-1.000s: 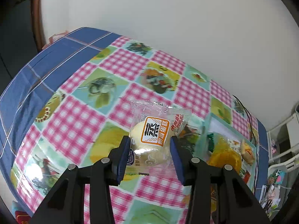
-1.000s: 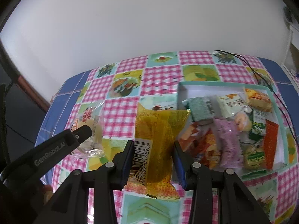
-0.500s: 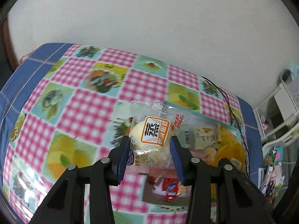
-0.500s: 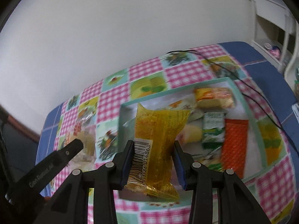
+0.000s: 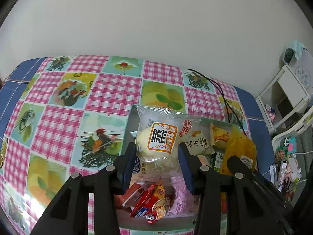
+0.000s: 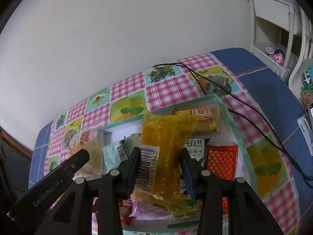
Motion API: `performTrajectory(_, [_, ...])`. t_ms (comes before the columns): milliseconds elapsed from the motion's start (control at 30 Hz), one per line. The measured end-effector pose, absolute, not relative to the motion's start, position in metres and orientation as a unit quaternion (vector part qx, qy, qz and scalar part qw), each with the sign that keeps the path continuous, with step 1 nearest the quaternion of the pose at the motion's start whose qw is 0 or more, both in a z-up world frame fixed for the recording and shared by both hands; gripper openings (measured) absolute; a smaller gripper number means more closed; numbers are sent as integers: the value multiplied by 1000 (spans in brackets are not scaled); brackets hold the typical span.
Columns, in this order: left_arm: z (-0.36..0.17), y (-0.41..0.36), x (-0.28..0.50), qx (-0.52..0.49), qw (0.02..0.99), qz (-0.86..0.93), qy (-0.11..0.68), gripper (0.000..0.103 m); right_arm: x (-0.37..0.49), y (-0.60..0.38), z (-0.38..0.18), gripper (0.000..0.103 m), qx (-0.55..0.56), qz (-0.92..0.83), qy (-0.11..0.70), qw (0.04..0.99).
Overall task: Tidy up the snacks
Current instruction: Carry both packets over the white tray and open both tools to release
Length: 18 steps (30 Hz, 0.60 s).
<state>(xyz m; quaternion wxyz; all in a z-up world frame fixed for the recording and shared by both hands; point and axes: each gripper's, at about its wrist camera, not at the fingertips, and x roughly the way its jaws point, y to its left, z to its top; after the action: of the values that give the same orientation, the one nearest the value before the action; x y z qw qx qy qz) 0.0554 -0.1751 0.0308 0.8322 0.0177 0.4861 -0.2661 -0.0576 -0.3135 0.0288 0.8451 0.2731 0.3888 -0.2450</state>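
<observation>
My left gripper (image 5: 156, 160) is shut on a clear pack with a pale steamed cake (image 5: 156, 143) and holds it above the left part of the teal snack box (image 5: 125, 137). My right gripper (image 6: 160, 166) is shut on a yellow snack pack (image 6: 162, 152) and holds it above the middle of the same box (image 6: 230, 117). The box holds several packs, among them an orange-red one (image 6: 221, 162), a green-and-white biscuit pack (image 6: 193, 146) and a yellow one (image 6: 203, 121). The left gripper with its cake pack also shows in the right wrist view (image 6: 86, 148).
The box lies on a table with a pink checked fruit-print cloth (image 5: 62, 121). A black cable (image 6: 230, 96) runs over the cloth by the box's far right corner. A white wall is behind, and white shelves (image 5: 289, 98) stand to the right.
Both grippers have moved right with their packs, from over the bare cloth to above the snack box. Both grips have stayed shut.
</observation>
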Motion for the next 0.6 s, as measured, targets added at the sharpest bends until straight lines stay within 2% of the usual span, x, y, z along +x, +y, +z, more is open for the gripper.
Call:
performTrajectory(267, [7,-183,64,21,824,-266,501,45,-40,-311,3,43,261,-232,414,840])
performTrajectory(600, [-4,-182,71,8,812,-271,517,45,-35,-309,2,43,246,-233,412,846])
